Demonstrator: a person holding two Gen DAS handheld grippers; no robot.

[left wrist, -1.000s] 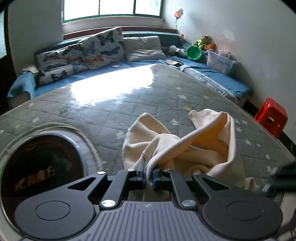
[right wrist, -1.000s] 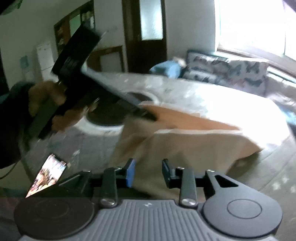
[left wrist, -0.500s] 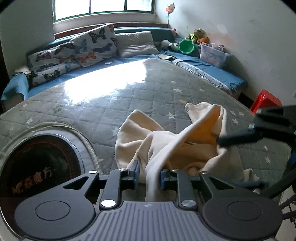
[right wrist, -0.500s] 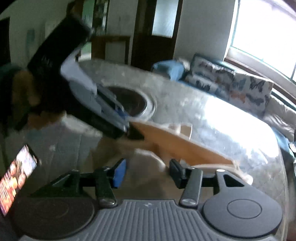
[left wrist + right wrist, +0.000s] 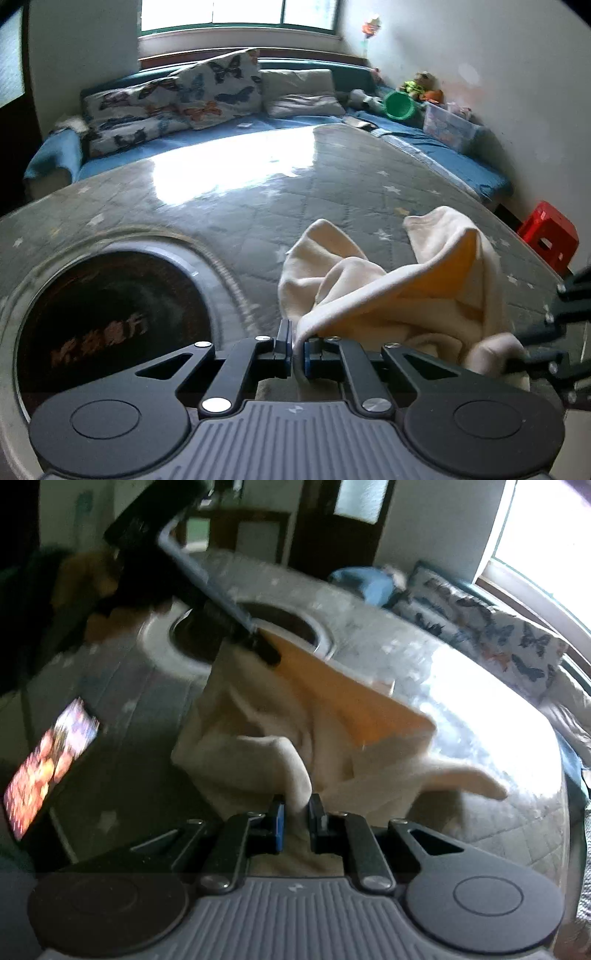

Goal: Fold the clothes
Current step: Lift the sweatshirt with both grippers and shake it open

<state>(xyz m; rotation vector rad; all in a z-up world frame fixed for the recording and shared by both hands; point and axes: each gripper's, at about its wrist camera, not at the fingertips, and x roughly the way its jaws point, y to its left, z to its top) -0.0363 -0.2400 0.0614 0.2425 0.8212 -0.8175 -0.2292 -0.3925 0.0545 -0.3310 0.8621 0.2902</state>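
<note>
On star-quilted mattress (image 5: 229, 206), cream garment (image 5: 388, 295), butterfly cushions (image 5: 173, 99)

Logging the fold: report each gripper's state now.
Left gripper: shut on the cream garment.
Right gripper: shut on the same garment.

Grey star-quilted mattress (image 5: 236, 206), cream garment (image 5: 388, 295) crumpled on it, phone (image 5: 48, 760) propped nearby

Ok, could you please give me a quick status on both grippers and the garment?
Left gripper shut on cream garment edge. Right gripper shut on another fold. Garment bunched on quilted table. Nothing in the way.
</note>
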